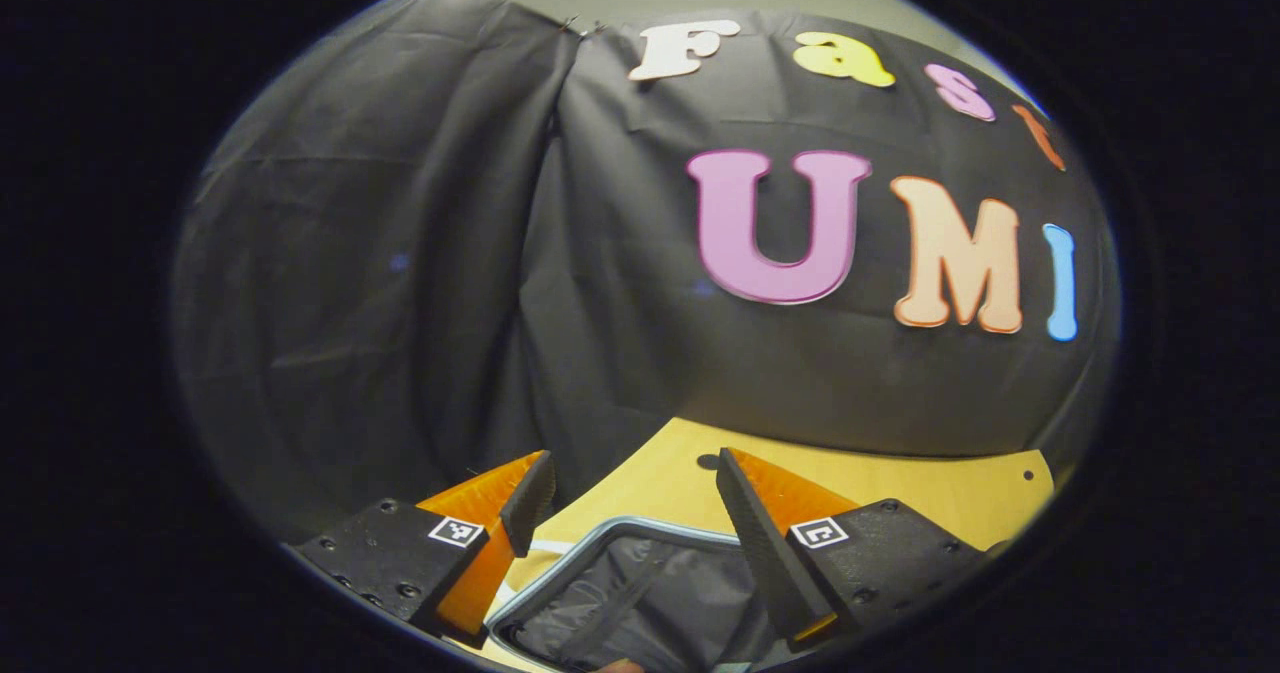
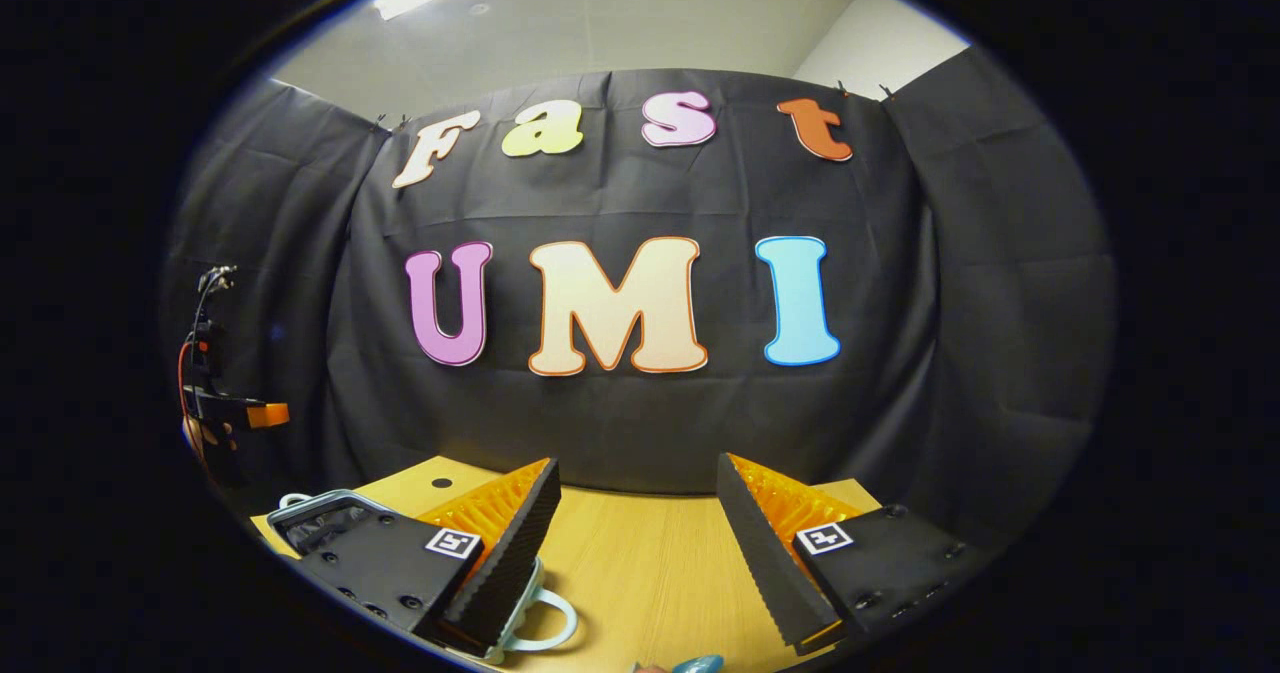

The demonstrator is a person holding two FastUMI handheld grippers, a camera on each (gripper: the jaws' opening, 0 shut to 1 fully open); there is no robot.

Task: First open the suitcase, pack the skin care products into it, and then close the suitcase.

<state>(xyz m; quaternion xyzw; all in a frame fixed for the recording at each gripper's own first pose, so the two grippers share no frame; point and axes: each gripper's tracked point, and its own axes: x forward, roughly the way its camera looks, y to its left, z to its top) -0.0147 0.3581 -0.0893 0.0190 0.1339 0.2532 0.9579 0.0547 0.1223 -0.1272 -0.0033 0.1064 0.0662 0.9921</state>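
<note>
Suitcase: an open suitcase with a pale silver-blue rim and dark grey fabric lining (image 1: 640, 593) lies on the table at the bottom of the left gripper view, below and between that gripper's fingers; its lower part is cut off by the view's edge. In the right gripper view its corner (image 2: 320, 518) shows at far left, partly hidden behind the right gripper's finger.
Handle: a pale blue-white loop (image 2: 545, 618) rests on the table just beside the right gripper's left finger; what it is attached to is hidden.
Small items: a teal object (image 2: 698, 664) at the bottom edge is cut off and cannot be identified.
Left gripper (image 1: 635, 503): fingers spread apart, nothing between them, held above the suitcase. In the right gripper view it appears at far left (image 2: 235, 418), raised, small and hard to make out.
Right gripper (image 2: 638, 513): fingers spread apart, nothing between them, above bare table.
Surface: light wooden table (image 2: 650, 563).
Room: black cloth wall (image 2: 950, 353), grey ceiling (image 2: 650, 13) above.
</note>
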